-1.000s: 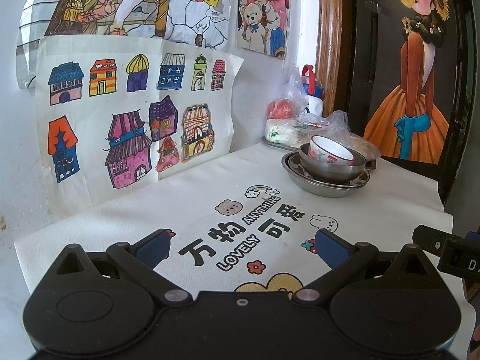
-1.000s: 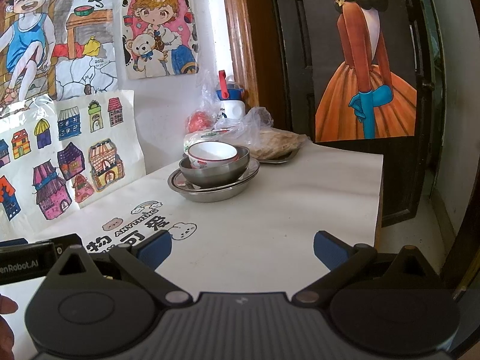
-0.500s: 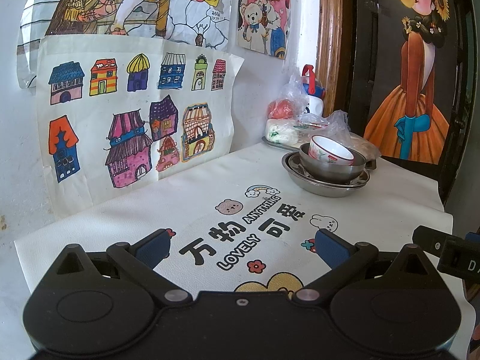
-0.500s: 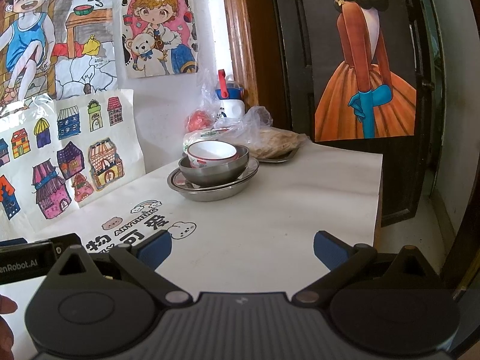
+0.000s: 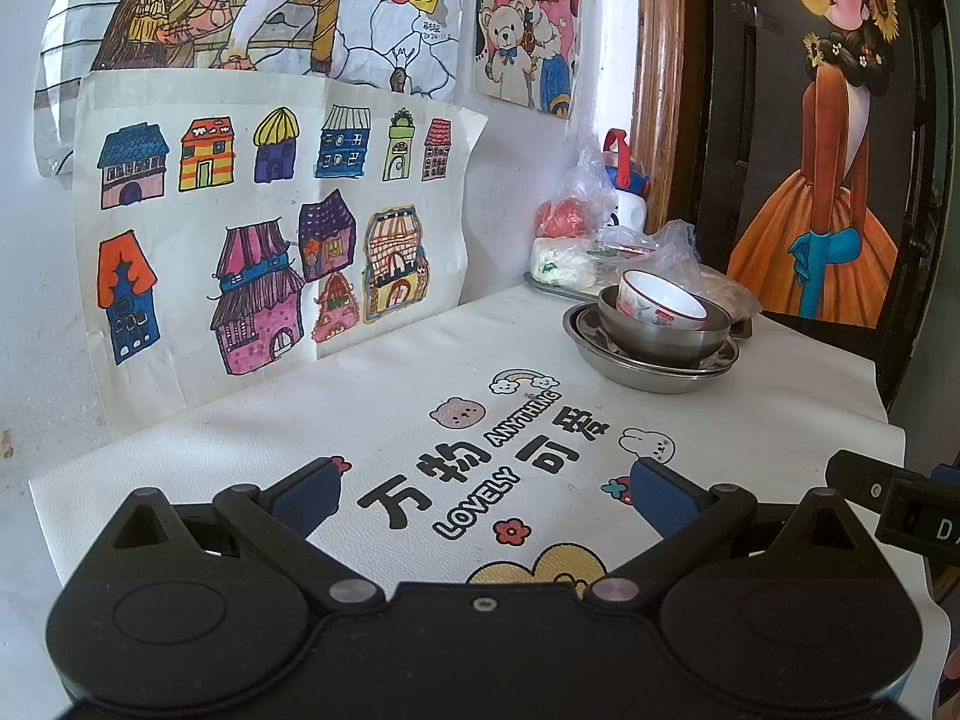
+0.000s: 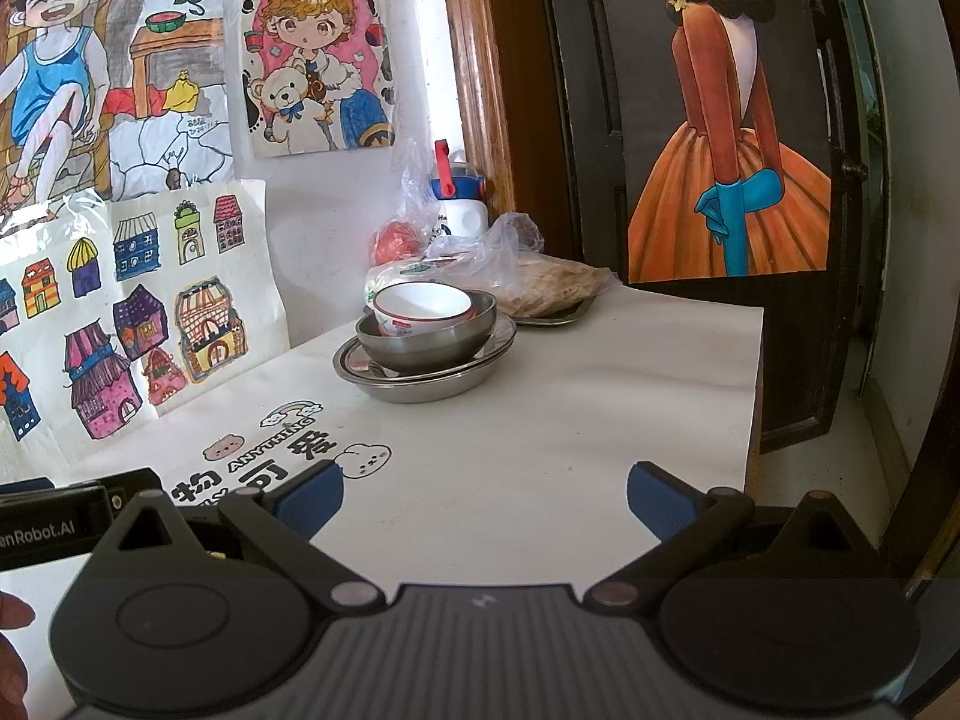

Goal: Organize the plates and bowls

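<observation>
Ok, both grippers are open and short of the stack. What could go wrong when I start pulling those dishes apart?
1. The ceramic bowl sits tilted inside the steel bowl, so a rim pinch may tip it or let it slip.
2. The steel bowl rests loosely on stacked steel plates; lifting one piece could drag or rattle the others.
3. Plastic bags lie directly behind the stack, and a finger reaching past could snag them.

Open cloth [image 5: 372, 396] is left bare between the near edge and the stack [image 5: 651, 336] toward the far right corner. Behind the stack, that corner is blocked by bags [image 6: 480, 252] and a tray [image 6: 555, 315]. The left edge is bounded by drawings [image 5: 270, 228].
</observation>
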{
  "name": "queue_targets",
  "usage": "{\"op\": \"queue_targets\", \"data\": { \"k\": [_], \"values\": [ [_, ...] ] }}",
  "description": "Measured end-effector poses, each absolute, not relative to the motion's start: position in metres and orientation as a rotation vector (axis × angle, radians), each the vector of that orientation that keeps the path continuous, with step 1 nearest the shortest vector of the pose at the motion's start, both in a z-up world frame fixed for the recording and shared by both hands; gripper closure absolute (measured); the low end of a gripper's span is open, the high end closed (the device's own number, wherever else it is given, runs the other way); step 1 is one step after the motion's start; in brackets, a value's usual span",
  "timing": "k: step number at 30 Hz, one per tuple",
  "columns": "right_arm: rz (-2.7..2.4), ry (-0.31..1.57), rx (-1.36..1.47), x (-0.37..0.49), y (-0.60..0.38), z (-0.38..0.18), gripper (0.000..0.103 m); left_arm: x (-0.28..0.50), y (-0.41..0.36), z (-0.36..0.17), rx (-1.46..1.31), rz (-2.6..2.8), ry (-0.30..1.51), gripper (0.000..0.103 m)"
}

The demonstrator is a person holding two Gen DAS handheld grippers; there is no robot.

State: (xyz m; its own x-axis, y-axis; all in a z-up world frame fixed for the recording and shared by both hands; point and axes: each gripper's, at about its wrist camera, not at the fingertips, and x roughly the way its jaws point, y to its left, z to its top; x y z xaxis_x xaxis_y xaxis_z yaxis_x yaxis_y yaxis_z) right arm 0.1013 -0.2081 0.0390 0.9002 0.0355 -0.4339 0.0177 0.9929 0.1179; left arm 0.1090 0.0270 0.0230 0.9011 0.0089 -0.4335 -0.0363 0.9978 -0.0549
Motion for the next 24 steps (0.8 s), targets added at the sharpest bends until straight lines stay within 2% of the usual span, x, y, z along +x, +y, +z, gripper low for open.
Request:
{"op": "queue_targets", "data": {
  "k": [24],
  "values": [
    [0.008, 0.453, 0.122, 0.1011, -0.2083, 0.0388, 0.0, 0.1105, 0.0269, 0.0209, -0.073, 0.022, 0.467, 0.001]
  ]
}}
